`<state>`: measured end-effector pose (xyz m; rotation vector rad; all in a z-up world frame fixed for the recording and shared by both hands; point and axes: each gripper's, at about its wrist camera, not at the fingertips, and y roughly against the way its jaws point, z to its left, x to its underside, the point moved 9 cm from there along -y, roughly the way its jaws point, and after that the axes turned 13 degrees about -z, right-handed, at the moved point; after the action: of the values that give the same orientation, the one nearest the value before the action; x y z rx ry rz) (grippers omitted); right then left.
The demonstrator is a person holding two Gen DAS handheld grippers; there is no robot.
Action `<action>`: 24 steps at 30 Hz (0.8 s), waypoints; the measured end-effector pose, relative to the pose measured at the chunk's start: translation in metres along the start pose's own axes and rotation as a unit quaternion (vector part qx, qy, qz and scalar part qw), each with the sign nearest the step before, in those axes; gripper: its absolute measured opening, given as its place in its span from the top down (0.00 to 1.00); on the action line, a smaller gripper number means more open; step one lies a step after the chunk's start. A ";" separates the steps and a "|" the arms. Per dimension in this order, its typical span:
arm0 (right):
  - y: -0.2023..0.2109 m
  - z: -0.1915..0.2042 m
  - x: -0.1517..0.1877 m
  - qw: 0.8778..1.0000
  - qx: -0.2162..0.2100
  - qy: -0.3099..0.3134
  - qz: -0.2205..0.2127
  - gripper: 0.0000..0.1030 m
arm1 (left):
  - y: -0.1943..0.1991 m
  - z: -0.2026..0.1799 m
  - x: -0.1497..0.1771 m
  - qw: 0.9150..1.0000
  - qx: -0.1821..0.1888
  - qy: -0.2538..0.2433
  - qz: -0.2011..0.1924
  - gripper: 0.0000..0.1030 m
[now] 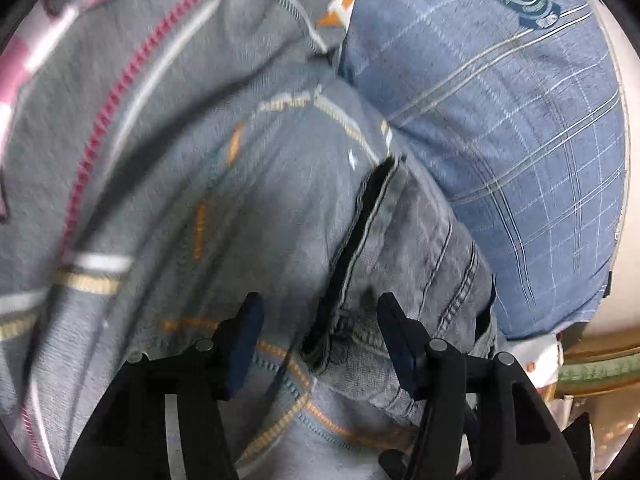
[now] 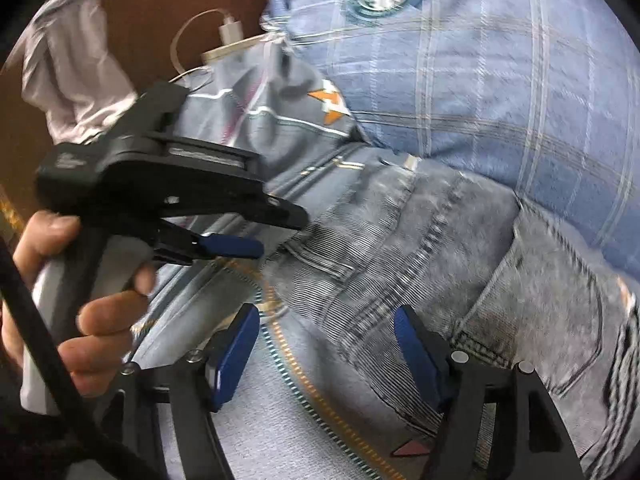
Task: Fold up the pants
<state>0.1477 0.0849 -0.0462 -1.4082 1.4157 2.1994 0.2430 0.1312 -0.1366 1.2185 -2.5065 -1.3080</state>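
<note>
Grey-blue jeans (image 1: 404, 240) lie crumpled on a grey patterned bedspread (image 1: 160, 160); a hem or waist edge with a dark opening runs toward my left gripper (image 1: 320, 312). The left gripper is open, its blue pads either side of the denim edge, just above it. In the right wrist view the jeans (image 2: 420, 240) spread under my right gripper (image 2: 326, 332), which is open above the denim edge. The left gripper (image 2: 224, 246) shows there too, held by a hand (image 2: 92, 320) at the left, hovering over the jeans' left end.
A blue plaid pillow (image 1: 500, 100) with a round emblem lies right behind the jeans, also in the right wrist view (image 2: 500, 80). A white charger and cable (image 2: 228, 32) lie on a brown surface at the back left. The bed's edge (image 1: 592, 360) is at the right.
</note>
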 end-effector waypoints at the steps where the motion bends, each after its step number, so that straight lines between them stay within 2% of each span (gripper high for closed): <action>1: -0.002 0.003 -0.001 1.000 0.002 0.014 0.002 0.29 | -0.003 -0.002 0.005 1.000 0.015 0.011 0.019 0.42; 3: -0.008 0.006 0.001 1.000 0.005 0.024 0.012 0.29 | -0.007 -0.002 0.013 0.998 0.033 0.022 0.045 0.42; 7: -0.025 -0.005 0.018 0.999 0.009 0.019 0.048 0.32 | -0.007 -0.001 0.016 0.998 0.034 0.024 0.045 0.42; 8: -0.027 -0.011 0.022 0.998 0.016 0.012 0.054 0.40 | -0.010 -0.003 0.015 0.998 0.035 0.026 0.044 0.42; 9: -0.030 -0.021 0.029 0.998 0.024 -0.005 0.066 0.53 | -0.012 -0.005 0.016 0.998 0.036 0.025 0.045 0.42; 10: -0.031 -0.027 0.032 0.997 0.027 -0.019 0.069 0.54 | -0.012 -0.006 0.019 0.998 0.042 0.022 0.050 0.42; 12: -0.028 -0.037 0.033 0.997 0.005 -0.062 0.054 0.54 | -0.016 -0.011 0.028 0.996 0.054 0.021 0.066 0.43; 16: -0.027 -0.033 0.033 0.998 0.001 -0.042 0.046 0.51 | -0.020 -0.015 0.031 0.996 0.054 0.020 0.068 0.44; 18: -0.026 -0.030 0.035 0.998 0.000 -0.040 0.045 0.48 | -0.020 -0.014 0.029 0.996 0.056 0.032 0.064 0.56; 19: -0.026 -0.028 0.035 0.998 0.000 -0.037 0.044 0.47 | -0.018 -0.012 0.028 0.996 0.057 0.032 0.064 0.73; 20: -0.025 -0.027 0.035 0.998 -0.002 -0.038 0.043 0.45 | -0.017 -0.012 0.027 0.996 0.061 0.036 0.062 0.84; 22: -0.024 -0.024 0.035 0.998 -0.007 -0.040 0.041 0.44 | -0.012 -0.013 0.022 0.992 0.090 0.057 0.060 0.84; 24: -0.019 -0.024 0.033 0.999 -0.010 -0.039 0.034 0.44 | -0.012 -0.015 0.021 0.992 0.096 0.058 0.059 0.83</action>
<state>0.1561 0.0660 -0.0860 -1.2835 1.4401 2.2891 0.2421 0.1034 -0.1412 1.1229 -2.6239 -0.9596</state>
